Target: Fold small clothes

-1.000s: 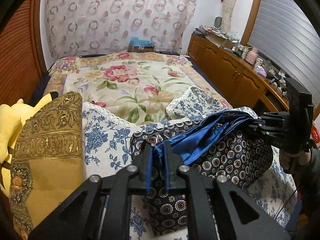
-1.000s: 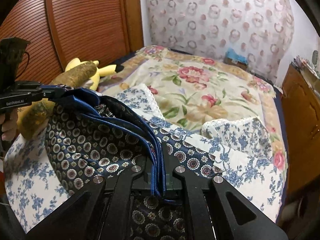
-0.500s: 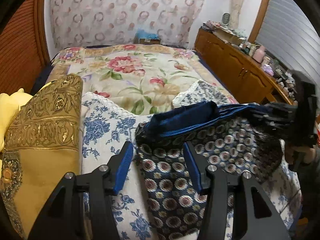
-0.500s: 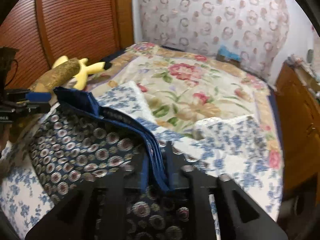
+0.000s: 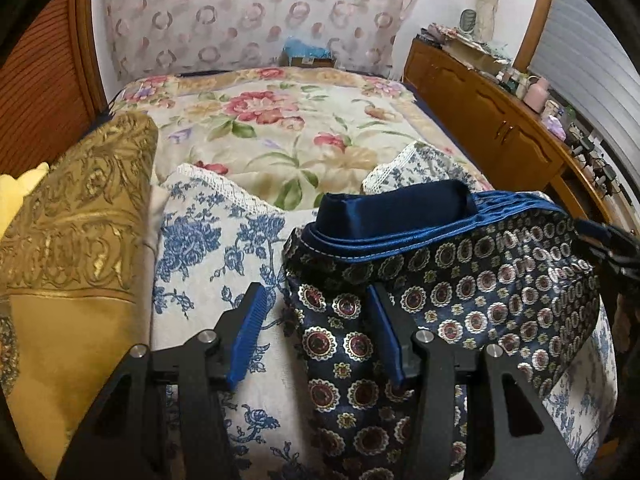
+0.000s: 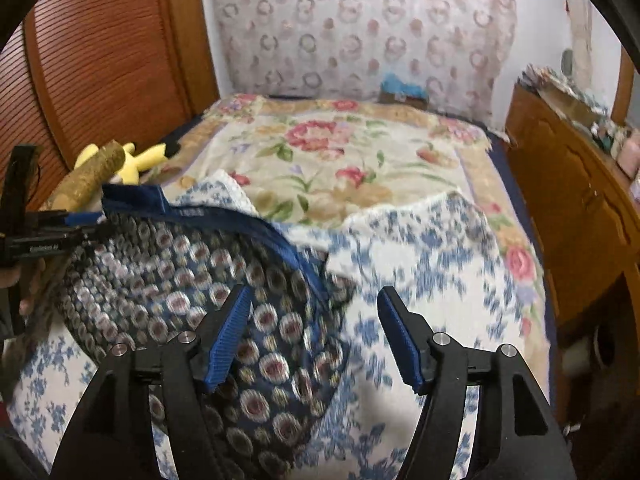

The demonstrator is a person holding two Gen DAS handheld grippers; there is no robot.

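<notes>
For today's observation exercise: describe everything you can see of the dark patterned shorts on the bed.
The shorts look silky: navy cloth printed with red-and-white round medallions, with a plain shiny blue waistband stitched in white. They lie crumpled and partly folded on a blue-flowered white cloth on the bed. Both grippers, left and right, are open above them, gripping nothing.

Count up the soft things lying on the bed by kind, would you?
Patterned navy shorts with blue waistband: 1
Blue-and-white floral cloth: 1
Gold brocade cushion: 1
Yellow plush toy: 1
Floral bedspread: 1
Total: 5
</notes>
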